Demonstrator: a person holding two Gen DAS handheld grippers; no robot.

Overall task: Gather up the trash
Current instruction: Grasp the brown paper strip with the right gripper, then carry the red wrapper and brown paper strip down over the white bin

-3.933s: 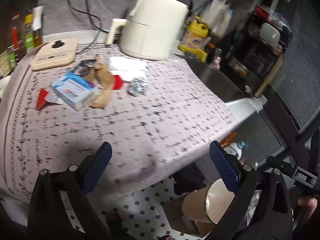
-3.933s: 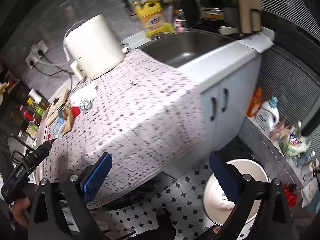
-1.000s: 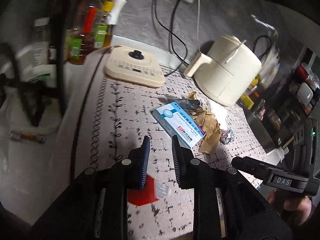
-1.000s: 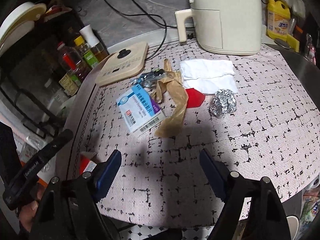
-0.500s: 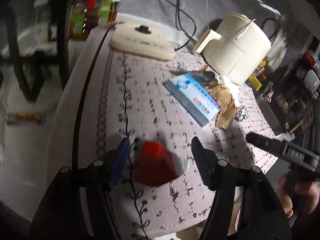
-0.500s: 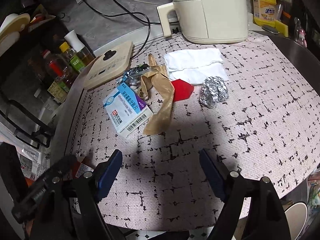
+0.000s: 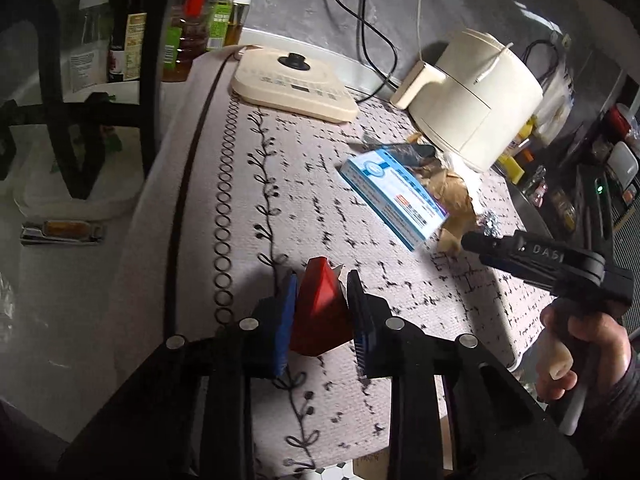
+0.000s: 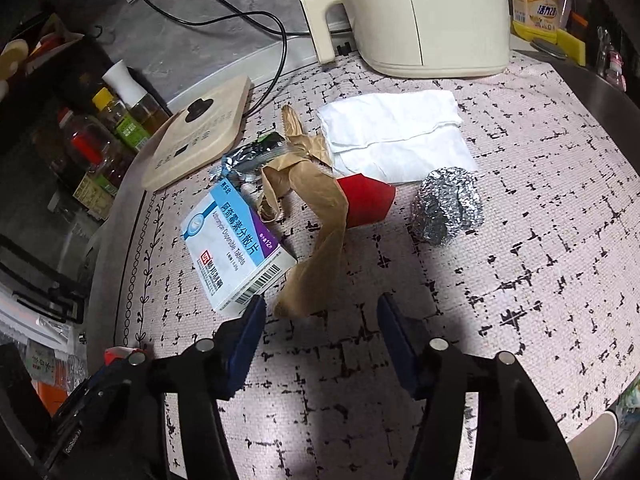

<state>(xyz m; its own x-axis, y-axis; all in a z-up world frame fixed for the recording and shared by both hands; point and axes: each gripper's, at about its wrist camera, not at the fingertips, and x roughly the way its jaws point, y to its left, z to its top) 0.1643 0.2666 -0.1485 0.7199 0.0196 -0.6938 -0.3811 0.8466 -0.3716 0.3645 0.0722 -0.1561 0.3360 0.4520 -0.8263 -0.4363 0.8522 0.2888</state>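
Where once open, left tongs [image 7: 322,294] on red wrapper [image 7: 318,312]

— Where's the box [image 8: 234,240]?
— On the cloth [image 8: 520,248], left of the paper strip [image 8: 320,216]. The foil ball [image 8: 448,210] lies right of it, the napkin [image 8: 394,134] behind.
— And the fryer [image 8: 424,16]?
— Behind the napkin, by the wall.

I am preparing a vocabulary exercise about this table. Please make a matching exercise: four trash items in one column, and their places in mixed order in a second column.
1. red paper scrap
2. crumpled foil ball
3. blue-and-white medicine box
4. white folded napkin

a. before the cream appliance
b. between the left gripper's pads
c. right of the red cup piece
d. left of the brown paper strip

1-b, 2-c, 3-d, 4-a
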